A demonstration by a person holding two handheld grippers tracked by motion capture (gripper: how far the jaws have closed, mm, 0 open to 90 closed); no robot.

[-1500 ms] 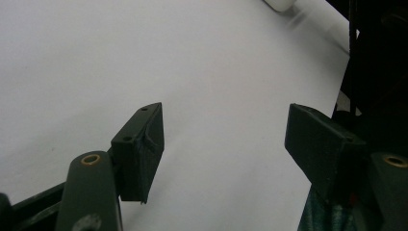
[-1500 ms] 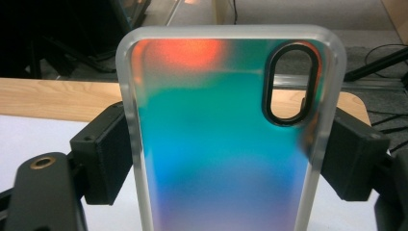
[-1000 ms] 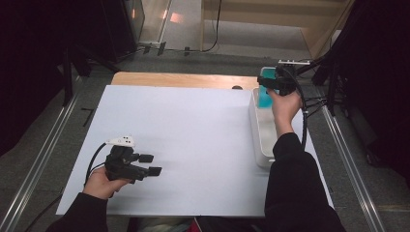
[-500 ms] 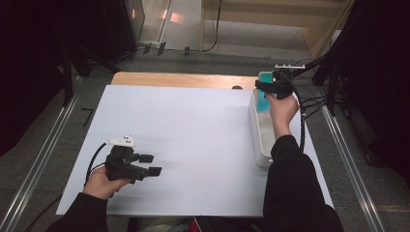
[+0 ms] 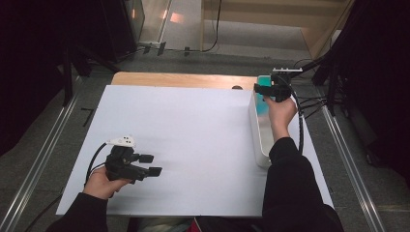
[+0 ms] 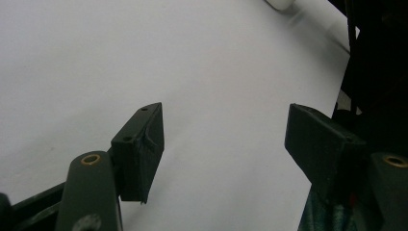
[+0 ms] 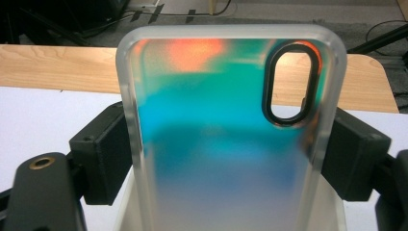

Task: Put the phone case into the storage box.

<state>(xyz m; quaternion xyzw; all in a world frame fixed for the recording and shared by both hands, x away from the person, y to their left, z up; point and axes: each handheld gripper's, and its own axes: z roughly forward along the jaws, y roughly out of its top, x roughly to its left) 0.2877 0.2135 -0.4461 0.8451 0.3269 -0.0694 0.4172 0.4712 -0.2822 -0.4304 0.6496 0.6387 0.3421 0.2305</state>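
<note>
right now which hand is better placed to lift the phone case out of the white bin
Right. The right hand-held gripper is already shut on the phone case over the white bin; the left hand-held gripper is open, far across the white sheet.

Two grippers: the left gripper (image 5: 151, 165) at the lower left of the high view, the right gripper (image 5: 260, 90) at the upper right. One phone case (image 7: 226, 130), one white tray (image 5: 257, 140), one white sheet (image 5: 193, 145), one wooden tabletop (image 5: 183, 80).

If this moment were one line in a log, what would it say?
right gripper: shut on phone case, over white bin | left gripper: open, empty, low over white sheet
</note>
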